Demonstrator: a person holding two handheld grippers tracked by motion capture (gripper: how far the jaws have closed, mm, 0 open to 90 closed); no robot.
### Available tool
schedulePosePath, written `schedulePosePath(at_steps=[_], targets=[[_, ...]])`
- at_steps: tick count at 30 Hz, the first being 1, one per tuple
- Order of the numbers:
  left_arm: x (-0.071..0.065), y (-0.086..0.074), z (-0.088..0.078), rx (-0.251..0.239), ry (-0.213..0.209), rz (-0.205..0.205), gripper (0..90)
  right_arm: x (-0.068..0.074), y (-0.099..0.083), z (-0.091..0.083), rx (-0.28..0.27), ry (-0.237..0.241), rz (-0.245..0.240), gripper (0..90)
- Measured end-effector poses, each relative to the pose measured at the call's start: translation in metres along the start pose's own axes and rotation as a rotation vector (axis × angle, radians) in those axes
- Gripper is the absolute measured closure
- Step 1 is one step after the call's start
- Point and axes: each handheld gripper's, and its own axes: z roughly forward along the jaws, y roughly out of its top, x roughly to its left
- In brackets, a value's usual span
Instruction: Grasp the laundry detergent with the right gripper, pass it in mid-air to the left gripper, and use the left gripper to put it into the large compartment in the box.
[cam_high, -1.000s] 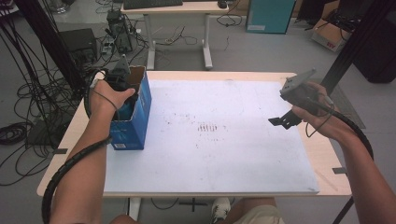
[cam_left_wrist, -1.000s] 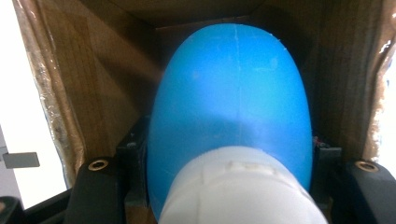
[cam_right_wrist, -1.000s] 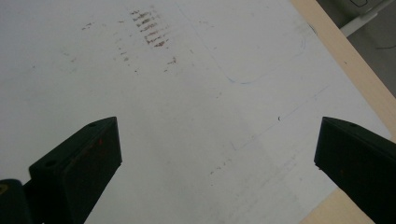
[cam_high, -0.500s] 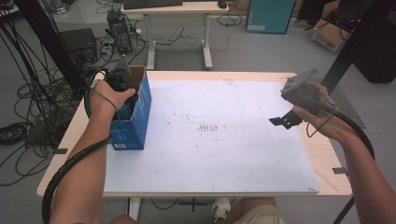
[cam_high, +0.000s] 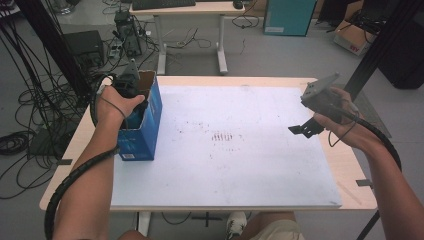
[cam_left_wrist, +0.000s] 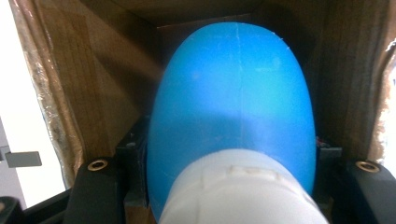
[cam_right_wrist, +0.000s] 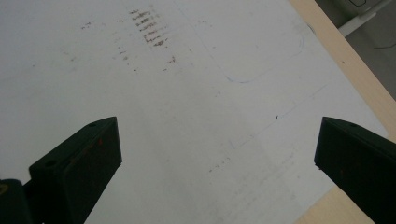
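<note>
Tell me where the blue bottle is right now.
The blue bottle sits inside the blue cardboard box at the table's left edge, gripped between the jaws of the left claw, as the left gripper view shows close up.

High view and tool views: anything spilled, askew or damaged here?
Nothing spilled or toppled. The white sheet on the table carries brownish smudge marks near its middle. The blue box stands upright at the sheet's left edge, and the left tool inside it is shut on a blue, white-capped object.

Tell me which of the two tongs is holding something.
The left tongs, down inside the blue cardboard box, are shut on a blue and white object. The right tongs hang open above the white mat, with nothing between them.
</note>
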Motion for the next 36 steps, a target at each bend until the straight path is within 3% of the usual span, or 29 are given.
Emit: schedulePosePath(at_steps=[36], targets=[[0.0047,-0.0039,-0.0016,-0.015,-0.009,-0.014,31.2,0.0011,0.0010,-0.0007,0.000,-0.001,-0.009,0.5]])
